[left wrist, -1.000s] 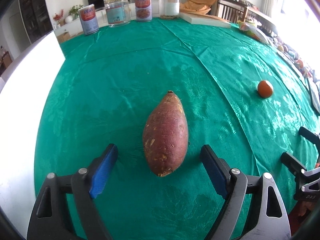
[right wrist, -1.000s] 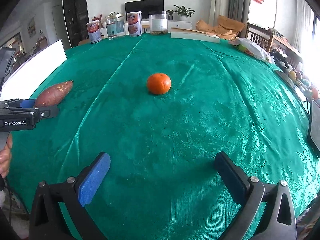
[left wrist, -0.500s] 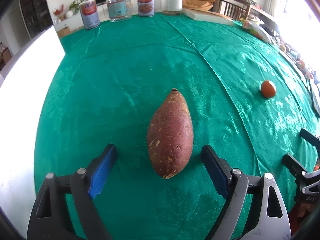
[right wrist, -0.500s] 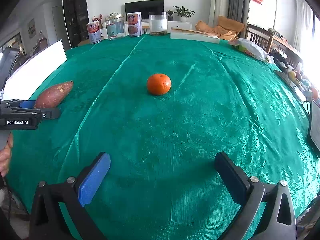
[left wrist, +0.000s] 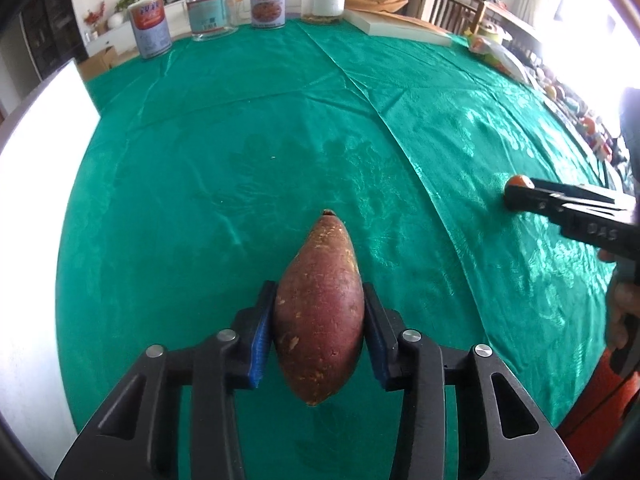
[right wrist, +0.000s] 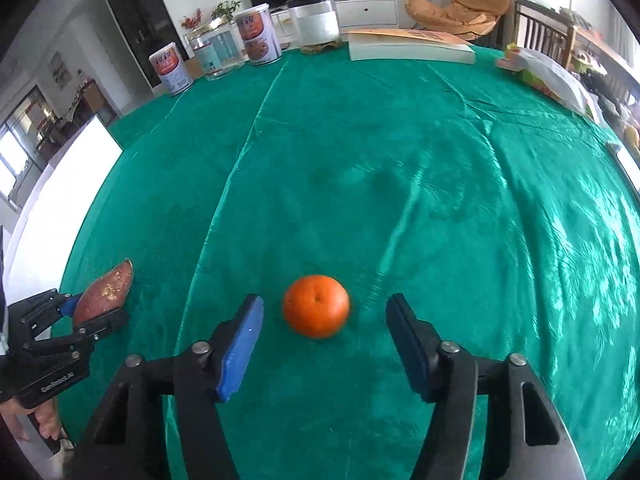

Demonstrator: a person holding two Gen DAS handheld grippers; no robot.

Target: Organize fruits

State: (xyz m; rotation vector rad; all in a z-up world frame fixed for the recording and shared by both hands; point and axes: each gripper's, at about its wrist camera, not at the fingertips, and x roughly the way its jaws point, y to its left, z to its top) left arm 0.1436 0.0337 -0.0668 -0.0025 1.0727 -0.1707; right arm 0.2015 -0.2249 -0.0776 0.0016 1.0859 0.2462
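Observation:
A reddish-brown sweet potato [left wrist: 320,320] lies lengthwise on the green tablecloth [left wrist: 240,140]. My left gripper [left wrist: 318,289] is closing on it, and both blue pads press against its sides. In the right wrist view the same sweet potato [right wrist: 104,296] sits in the left gripper [right wrist: 94,312] at the far left. An orange [right wrist: 316,306] rests on the cloth between the fingers of my right gripper [right wrist: 324,300]. Those jaws are closing, with a gap on each side of the fruit. In the left wrist view the orange [left wrist: 520,180] peeks out behind the right gripper [left wrist: 520,196].
Tins [left wrist: 150,26] and glass jars [left wrist: 210,10] line the table's far edge, with a thick book [left wrist: 400,28] to their right. A white board [left wrist: 40,160] runs along the left edge. Bags and small items crowd the right side [right wrist: 556,76].
My left gripper has shut on the sweet potato. My right gripper has moved forward to the orange and narrowed around it.

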